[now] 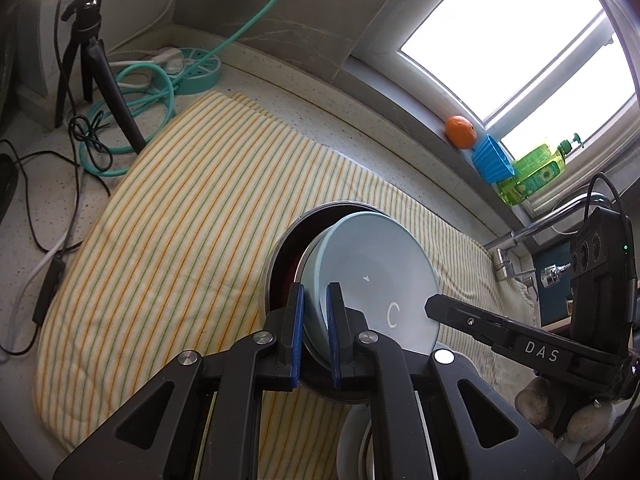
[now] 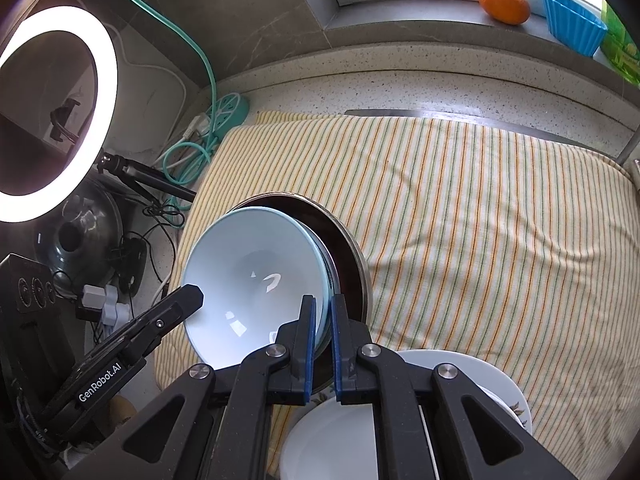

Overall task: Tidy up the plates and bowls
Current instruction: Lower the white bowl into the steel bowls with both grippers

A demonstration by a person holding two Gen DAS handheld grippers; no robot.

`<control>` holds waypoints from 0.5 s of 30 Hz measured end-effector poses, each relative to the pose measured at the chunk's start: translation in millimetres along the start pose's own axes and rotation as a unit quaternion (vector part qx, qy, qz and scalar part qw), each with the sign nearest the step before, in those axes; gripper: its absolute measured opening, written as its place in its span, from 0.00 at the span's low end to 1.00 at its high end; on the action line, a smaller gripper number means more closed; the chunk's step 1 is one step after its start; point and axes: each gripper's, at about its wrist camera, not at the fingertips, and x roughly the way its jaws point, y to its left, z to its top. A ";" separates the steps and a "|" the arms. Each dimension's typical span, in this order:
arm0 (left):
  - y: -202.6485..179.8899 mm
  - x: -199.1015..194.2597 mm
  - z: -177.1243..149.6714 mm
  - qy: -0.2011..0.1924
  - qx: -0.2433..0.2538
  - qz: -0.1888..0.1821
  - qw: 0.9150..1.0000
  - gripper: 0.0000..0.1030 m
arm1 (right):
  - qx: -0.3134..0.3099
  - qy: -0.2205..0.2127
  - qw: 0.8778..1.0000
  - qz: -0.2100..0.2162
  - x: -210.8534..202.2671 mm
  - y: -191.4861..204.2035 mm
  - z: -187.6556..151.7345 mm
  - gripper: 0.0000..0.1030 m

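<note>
A pale blue bowl (image 1: 372, 276) (image 2: 256, 276) sits tilted inside a steel bowl (image 1: 280, 256) (image 2: 352, 256) with a dark red inside, over the striped cloth (image 1: 180, 200). A second pale rim shows just under the blue bowl's rim. My left gripper (image 1: 316, 292) is shut on the near rim of the blue bowl, one blue pad inside and one outside. My right gripper (image 2: 322, 304) is shut on the opposite rim in the same way. Each gripper shows in the other's view, the right gripper (image 1: 434, 306) at the right and the left gripper (image 2: 192, 296) at the left.
A white bowl (image 2: 332, 440) and a white flowered plate (image 2: 508, 392) lie under my right gripper. An orange (image 2: 504, 2), a blue cup (image 2: 572, 20) and a green bottle (image 1: 536, 172) stand on the sill. Ring light (image 2: 108, 80), tripod (image 1: 108, 80), cables, a teal power strip (image 1: 200, 68) and a pot lid (image 2: 76, 236) crowd the left; a faucet (image 1: 516, 256) is at the right.
</note>
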 end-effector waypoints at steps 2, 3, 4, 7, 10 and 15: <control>-0.2 -0.4 -0.6 0.001 0.002 0.000 1.000 0.09 | -0.002 -0.001 1.000 0.000 -0.9 0.4 -0.4 0.08; -0.2 -0.7 -0.8 0.001 0.003 0.000 1.000 0.09 | -0.003 -0.001 1.000 -0.001 -1.2 1.4 -0.6 0.08; -0.4 -1.2 -1.0 0.001 0.003 0.000 1.000 0.09 | -0.003 -0.002 1.000 -0.002 -1.6 1.5 -0.7 0.08; -1.5 -3.6 -1.8 0.000 0.005 0.001 1.000 0.09 | -0.002 -0.006 1.000 -0.004 -3.9 1.4 -1.1 0.08; -3.5 -6.4 -2.5 -0.002 0.012 0.003 1.000 0.09 | -0.001 -0.009 1.000 -0.003 -7.2 0.3 -1.3 0.08; -8.3 -12.9 -2.1 -0.010 0.022 0.008 1.000 0.11 | -0.003 -0.018 1.000 -0.003 -14.5 -0.1 -1.8 0.08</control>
